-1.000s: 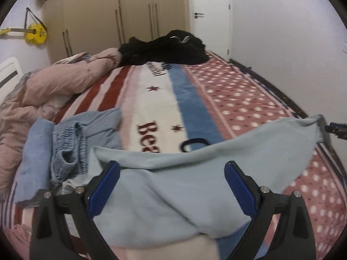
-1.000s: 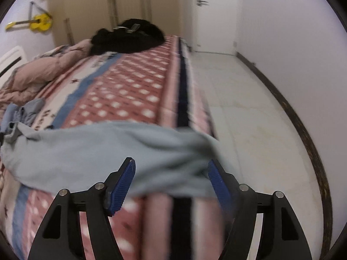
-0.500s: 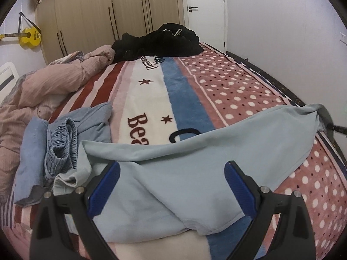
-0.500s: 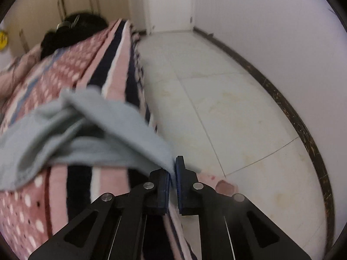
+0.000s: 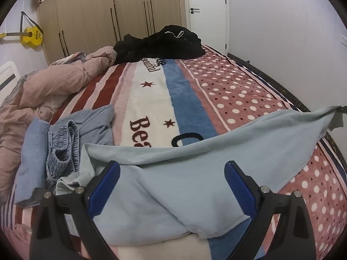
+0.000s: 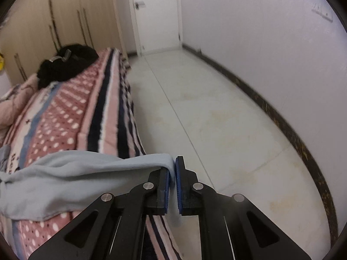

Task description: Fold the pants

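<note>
A patterned blanket (image 5: 227, 91) covers the bed, one wardrobe wall (image 5: 108, 15) and one door (image 5: 208, 10) beyond it. On the blanket's near end lie one pair of light-blue pants (image 5: 195, 173); one black heap (image 5: 160, 43) sits far. Right gripper (image 6: 172, 169) pinches the pants' end; left gripper (image 5: 171, 179) gapes wide above them.

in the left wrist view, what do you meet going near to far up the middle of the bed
left gripper → light blue pants → patterned blanket → black clothes pile → wardrobe
</note>
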Demonstrator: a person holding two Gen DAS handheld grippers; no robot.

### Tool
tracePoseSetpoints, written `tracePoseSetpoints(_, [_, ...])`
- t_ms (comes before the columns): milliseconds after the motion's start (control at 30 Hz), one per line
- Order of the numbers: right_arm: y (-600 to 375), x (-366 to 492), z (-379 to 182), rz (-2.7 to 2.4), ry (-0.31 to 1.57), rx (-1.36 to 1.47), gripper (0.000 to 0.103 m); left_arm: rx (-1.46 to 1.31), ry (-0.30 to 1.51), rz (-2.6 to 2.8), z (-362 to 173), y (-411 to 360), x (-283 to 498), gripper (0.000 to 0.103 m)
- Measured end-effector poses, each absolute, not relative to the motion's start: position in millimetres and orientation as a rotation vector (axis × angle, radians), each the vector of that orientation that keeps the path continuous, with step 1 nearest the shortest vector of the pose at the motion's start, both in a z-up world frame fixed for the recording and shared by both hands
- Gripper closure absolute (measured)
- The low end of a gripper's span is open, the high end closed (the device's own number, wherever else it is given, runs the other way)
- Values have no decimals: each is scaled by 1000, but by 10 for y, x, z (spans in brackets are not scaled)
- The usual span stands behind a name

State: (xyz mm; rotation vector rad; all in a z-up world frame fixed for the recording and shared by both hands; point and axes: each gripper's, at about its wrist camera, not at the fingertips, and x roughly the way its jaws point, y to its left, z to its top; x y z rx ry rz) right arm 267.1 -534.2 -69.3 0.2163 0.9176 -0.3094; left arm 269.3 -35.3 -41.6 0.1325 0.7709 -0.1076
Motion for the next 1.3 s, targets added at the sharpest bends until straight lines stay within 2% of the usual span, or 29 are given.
tracePoseSetpoints(100, [-5441, 2936, -948, -371, 947, 219, 92, 132, 774, -91, -460, -313, 2770, 8])
tracePoseSetpoints(167, [-5511, 3102, -1188, -414, 1000, 233, 59, 129, 782, -68, -497, -249, 2824, 8])
tracePoseSetpoints(200, [-5522, 3168, -1291, -451, 1021, 216, 54, 128, 786, -58, -509, -214, 2838, 8])
tracePoseSetpoints(300, [-5512, 3193, -1372, -480, 1019, 193, 53, 108, 779, -21, -475, -40, 2829, 8])
tracePoseSetpoints(467, [-5260, 2960, -1129, -328, 939, 279, 52, 0, 754, 8, -217, 422, 2722, 6])
tracePoseSetpoints(633, [-4545, 2567, -823, -110, 875, 205, 42, -60, 819, -20, -107, 786, 2685, 4])
tracePoseSetpoints(933, [-3368, 2325, -678, 162, 889, 120, 42, 228, 1031, 111, -679, 1013, 2961, 4])
tracePoseSetpoints(1067, [-3115, 2239, -667, 206, 884, 114, 42, 305, 1037, 233, -827, 1084, 3145, 4])
tracePoseSetpoints(1233, [-3034, 2252, -717, 223, 891, 112, 42, 83, 920, 493, -648, 1638, 3328, 4])
tracePoseSetpoints(1300, [-3085, 2232, -730, 224, 896, 130, 42, -39, 933, 524, -652, 1880, 3362, 4])
